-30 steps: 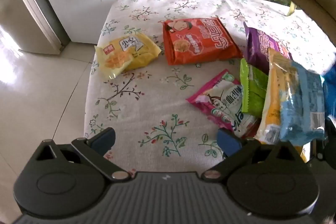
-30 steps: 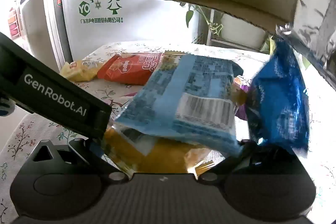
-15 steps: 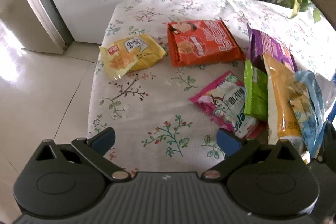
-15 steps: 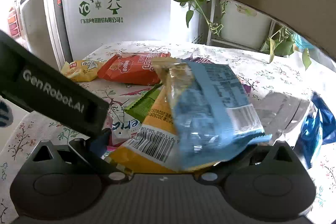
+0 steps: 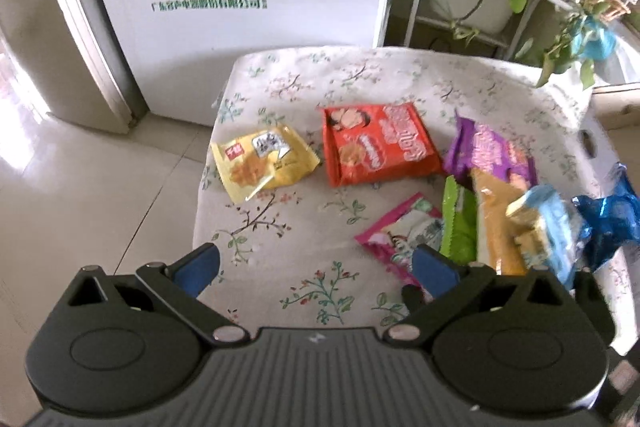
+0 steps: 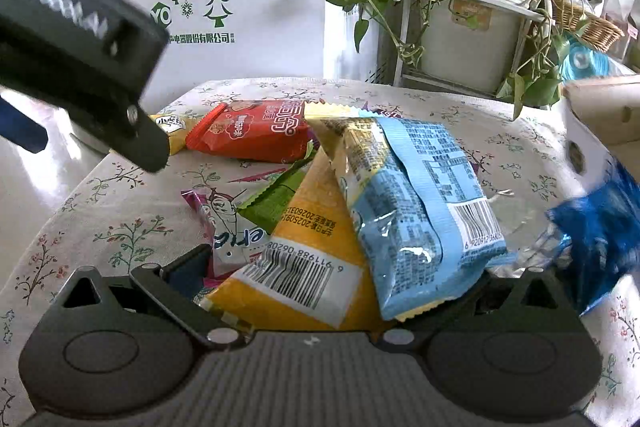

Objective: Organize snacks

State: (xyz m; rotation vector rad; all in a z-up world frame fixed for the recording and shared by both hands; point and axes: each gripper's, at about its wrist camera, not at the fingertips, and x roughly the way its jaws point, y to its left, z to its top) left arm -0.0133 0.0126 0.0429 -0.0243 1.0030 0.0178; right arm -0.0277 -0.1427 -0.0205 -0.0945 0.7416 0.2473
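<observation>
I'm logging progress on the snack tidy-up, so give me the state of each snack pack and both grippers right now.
left gripper: jaws open, empty
right gripper: jaws around orange and light blue packs, grip unclear
yellow pack: flat on cloth
red pack: flat on cloth
purple pack: partly covered
pink pack: partly covered
dark blue pack: crumpled, blurred

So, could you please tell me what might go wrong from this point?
The right gripper seems to pinch the orange packet and light blue packet together; either may slip out. The dark blue packet sits at the table's edge and may fall. The open left gripper crowds the pink packet.
</observation>
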